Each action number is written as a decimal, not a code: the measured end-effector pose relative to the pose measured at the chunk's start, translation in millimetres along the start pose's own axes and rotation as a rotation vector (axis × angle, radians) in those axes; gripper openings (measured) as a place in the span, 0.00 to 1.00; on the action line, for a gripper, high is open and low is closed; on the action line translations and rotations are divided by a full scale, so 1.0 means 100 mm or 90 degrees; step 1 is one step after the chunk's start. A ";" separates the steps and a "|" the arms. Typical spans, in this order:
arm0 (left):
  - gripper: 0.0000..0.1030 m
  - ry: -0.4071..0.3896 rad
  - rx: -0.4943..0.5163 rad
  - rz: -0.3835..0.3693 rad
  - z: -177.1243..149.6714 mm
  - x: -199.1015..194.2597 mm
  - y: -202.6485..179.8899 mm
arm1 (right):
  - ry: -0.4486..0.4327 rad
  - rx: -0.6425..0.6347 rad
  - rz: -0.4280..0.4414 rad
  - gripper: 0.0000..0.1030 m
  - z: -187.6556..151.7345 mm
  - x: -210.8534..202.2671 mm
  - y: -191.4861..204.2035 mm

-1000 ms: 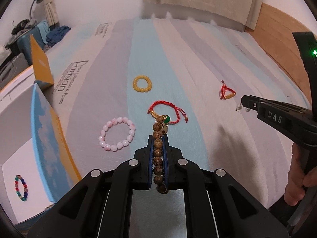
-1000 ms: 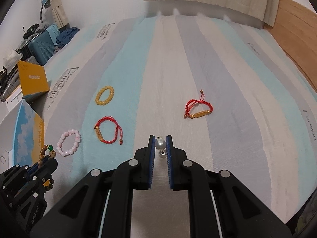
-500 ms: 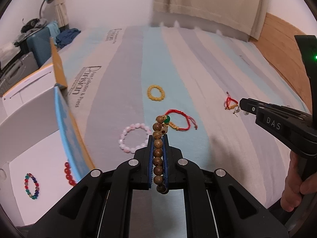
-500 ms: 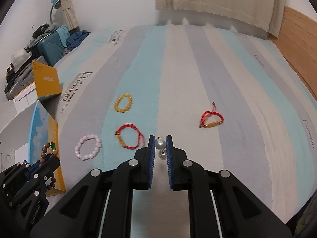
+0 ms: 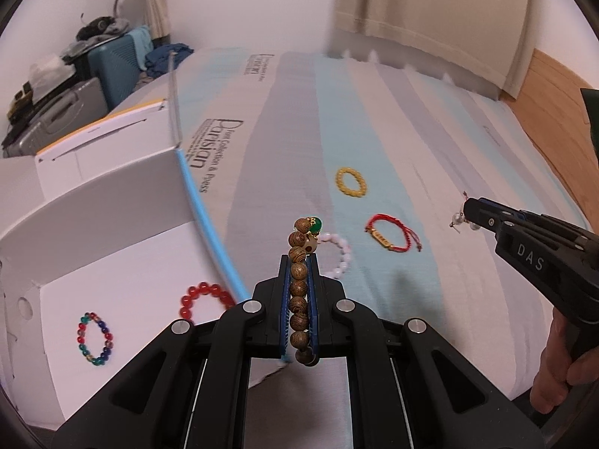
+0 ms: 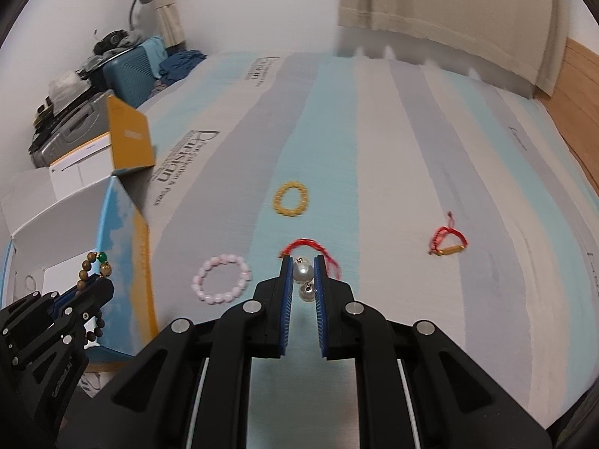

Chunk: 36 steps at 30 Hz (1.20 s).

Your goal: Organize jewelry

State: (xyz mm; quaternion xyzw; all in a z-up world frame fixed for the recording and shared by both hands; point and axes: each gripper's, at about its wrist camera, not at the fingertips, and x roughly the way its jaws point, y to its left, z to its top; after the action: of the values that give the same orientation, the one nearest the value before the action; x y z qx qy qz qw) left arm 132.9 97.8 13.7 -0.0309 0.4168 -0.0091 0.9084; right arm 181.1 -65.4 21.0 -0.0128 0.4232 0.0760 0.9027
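Observation:
My left gripper [image 5: 299, 262] is shut on a brown wooden bead bracelet [image 5: 298, 284] with a green bead, held above the right wall of an open white box [image 5: 112, 247]. Inside the box lie a multicoloured bracelet [image 5: 93, 338] and a red bead bracelet [image 5: 204, 299]. My right gripper [image 6: 302, 262] is shut on a pearl earring [image 6: 303, 273], above the bed. On the bed lie a pink bead bracelet [image 6: 221, 278], a yellow bead bracelet [image 6: 291, 199], a red cord bracelet [image 5: 391, 232] and a second red cord bracelet [image 6: 447, 243].
The striped bedcover [image 6: 411, 149] fills the middle. The box has a blue and orange outer side [image 6: 127, 262]. An orange box flap [image 6: 129, 142] stands behind it. Suitcases and clutter [image 6: 123, 63] sit at the far left. A wooden wall [image 5: 554, 86] is at the right.
Both grippers have moved left with their loads. The left gripper now hangs over the box edge, and the box interior with its bracelets has come into view.

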 end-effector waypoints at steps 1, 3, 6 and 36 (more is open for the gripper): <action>0.07 0.001 -0.003 0.005 -0.01 -0.01 0.04 | 0.000 -0.004 0.003 0.10 0.01 0.00 0.04; 0.07 0.001 -0.008 0.011 -0.02 -0.03 0.12 | 0.000 -0.013 0.010 0.10 0.02 0.00 0.15; 0.07 -0.001 -0.021 0.022 -0.04 -0.08 0.24 | -0.001 -0.023 0.022 0.10 0.03 -0.01 0.29; 0.07 0.016 -0.128 0.134 -0.43 -0.42 1.39 | -0.037 -0.164 0.165 0.10 -0.05 -0.24 1.85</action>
State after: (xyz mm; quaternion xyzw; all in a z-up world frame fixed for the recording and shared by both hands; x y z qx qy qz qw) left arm 71.9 236.3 8.8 -0.0777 0.4278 0.1278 0.8914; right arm 135.3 114.3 43.6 -0.0711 0.3822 0.2456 0.8880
